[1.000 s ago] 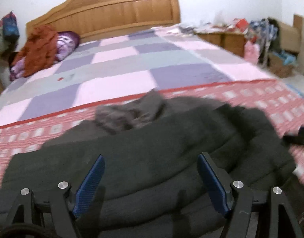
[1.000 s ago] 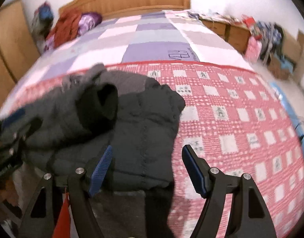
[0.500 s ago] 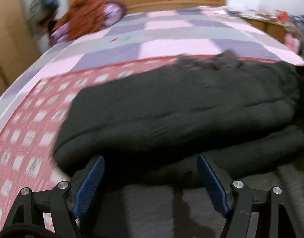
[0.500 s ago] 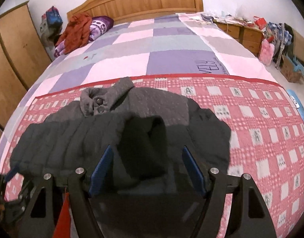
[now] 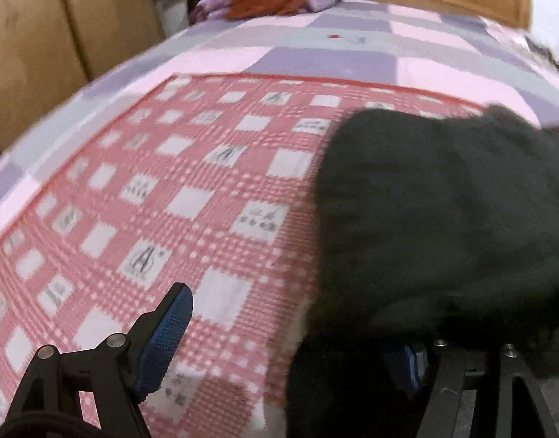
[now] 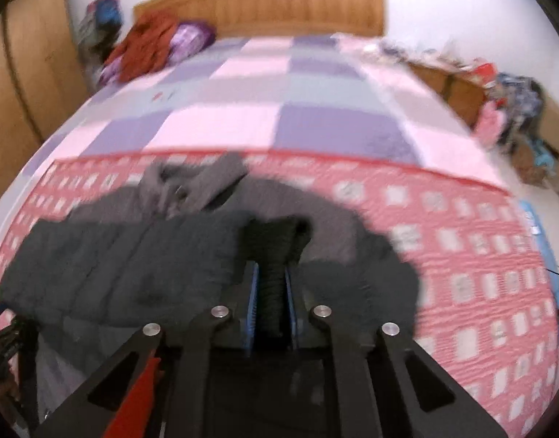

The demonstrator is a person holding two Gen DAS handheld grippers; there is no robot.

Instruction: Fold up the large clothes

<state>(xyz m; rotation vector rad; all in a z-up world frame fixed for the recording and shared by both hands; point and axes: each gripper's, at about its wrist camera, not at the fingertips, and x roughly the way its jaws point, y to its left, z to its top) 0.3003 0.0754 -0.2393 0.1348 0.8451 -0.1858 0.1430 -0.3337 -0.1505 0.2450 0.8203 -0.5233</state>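
A dark grey padded jacket [image 6: 140, 259] lies folded across the near end of the bed, its collar [image 6: 191, 182] toward the headboard. My right gripper [image 6: 272, 292] is shut on the jacket's dark ribbed cuff [image 6: 275, 248] at the garment's middle front. In the left wrist view the jacket [image 5: 443, 219] fills the right side. My left gripper [image 5: 286, 332] is open at the jacket's left end; its left finger [image 5: 166, 332] is over the red quilt and its right finger is partly hidden under the jacket.
The bed has a red-and-white patterned quilt [image 5: 151, 200] over a pink and purple checked sheet [image 6: 279, 109]. Orange and purple clothes [image 6: 151, 43] lie by the wooden headboard [image 6: 279, 7]. A wooden wardrobe [image 5: 42, 47] stands left; cluttered cabinets [image 6: 462, 80] stand right.
My right gripper has closed on the jacket's cuff after being open over it. My left gripper has swung left to the jacket's left end, staying open.
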